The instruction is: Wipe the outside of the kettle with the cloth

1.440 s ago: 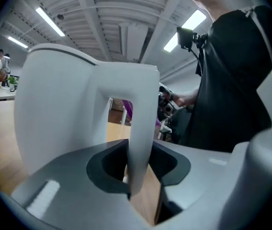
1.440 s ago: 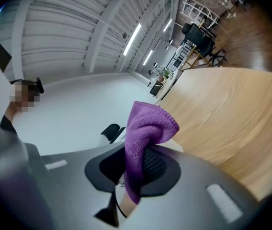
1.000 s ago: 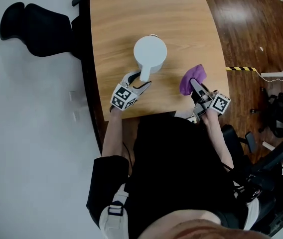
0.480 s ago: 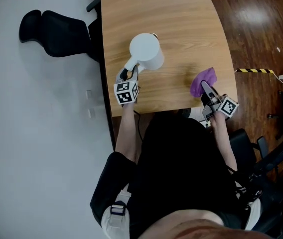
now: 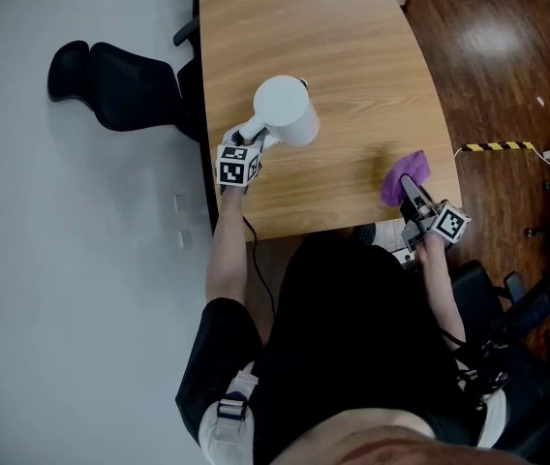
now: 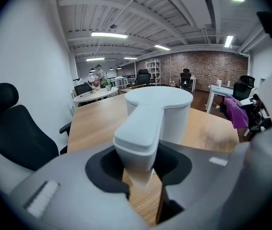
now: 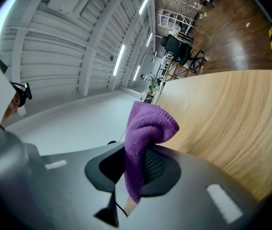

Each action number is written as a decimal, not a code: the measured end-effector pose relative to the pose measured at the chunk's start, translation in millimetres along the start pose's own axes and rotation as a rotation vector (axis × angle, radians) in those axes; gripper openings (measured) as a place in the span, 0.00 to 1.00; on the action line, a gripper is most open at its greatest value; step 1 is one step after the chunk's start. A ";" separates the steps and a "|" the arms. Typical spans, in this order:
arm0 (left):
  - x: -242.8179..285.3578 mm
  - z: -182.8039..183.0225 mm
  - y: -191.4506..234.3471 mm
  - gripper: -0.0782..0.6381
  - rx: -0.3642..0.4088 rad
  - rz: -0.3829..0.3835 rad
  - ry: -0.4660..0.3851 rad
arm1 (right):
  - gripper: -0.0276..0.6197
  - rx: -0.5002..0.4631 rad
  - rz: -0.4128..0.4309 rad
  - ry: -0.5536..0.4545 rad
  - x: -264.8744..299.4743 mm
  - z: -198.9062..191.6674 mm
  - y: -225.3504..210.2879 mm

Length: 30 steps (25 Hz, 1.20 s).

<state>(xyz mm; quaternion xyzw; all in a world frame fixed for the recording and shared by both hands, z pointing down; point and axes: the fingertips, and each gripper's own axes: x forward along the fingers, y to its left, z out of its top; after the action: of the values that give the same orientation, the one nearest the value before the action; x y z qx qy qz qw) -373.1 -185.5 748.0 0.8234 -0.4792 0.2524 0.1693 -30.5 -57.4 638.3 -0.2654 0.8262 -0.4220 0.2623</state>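
Fingers [image 6: 103, 169] of the left gripper [image 5: 253, 139] have just been closing, and the white kettle's [image 5: 287, 111] handle [image 6: 138, 133] now sits clamped between them. That kettle is over the left edge of the wooden tabletop [image 5: 333, 37], lid showing from above; I cannot tell whether its base rests on the wood. Over at the near right corner, the right gripper [image 5: 412, 197] has its fingers [image 7: 161, 169] pinched tight on a purple cloth [image 5: 403, 177], whose folded end sticks up past the tips. Cloth and kettle are well apart. Beside the tabletop's left edge stands a black chair [image 5: 110, 85]; dark wood floor [image 5: 507, 66] lies to the right.
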 end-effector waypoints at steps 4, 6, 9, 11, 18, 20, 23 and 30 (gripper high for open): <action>23.5 21.8 29.0 0.30 0.025 -0.038 -0.011 | 0.13 -0.033 -0.040 -0.001 21.0 -11.2 13.5; 35.7 33.1 47.0 0.30 0.040 -0.065 -0.015 | 0.13 -0.057 -0.064 0.002 34.3 -21.4 23.5; 58.1 48.3 79.8 0.30 0.056 -0.100 -0.017 | 0.13 -0.095 -0.101 0.002 52.7 -38.0 37.0; 74.4 59.4 101.7 0.30 0.065 -0.120 -0.020 | 0.13 -0.114 -0.133 -0.001 60.2 -48.4 42.1; 133.0 84.8 191.5 0.30 0.086 -0.148 -0.037 | 0.13 -0.159 -0.255 -0.016 82.0 -95.5 32.6; 143.7 94.5 207.0 0.31 0.074 -0.129 -0.024 | 0.13 -0.162 -0.278 -0.017 81.7 -97.1 32.5; 142.8 114.6 224.0 0.34 0.014 -0.092 -0.027 | 0.13 -0.163 -0.290 -0.017 85.9 -95.0 38.1; 123.6 130.0 217.7 0.32 -0.008 -0.081 -0.076 | 0.13 -0.150 -0.283 0.001 101.0 -95.9 47.2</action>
<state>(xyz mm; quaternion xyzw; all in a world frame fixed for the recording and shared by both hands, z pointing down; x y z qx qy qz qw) -479.5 -445.5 721.5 0.8505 -0.4526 0.2118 0.1642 -176.6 -46.8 626.2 -0.3978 0.8099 -0.3921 0.1792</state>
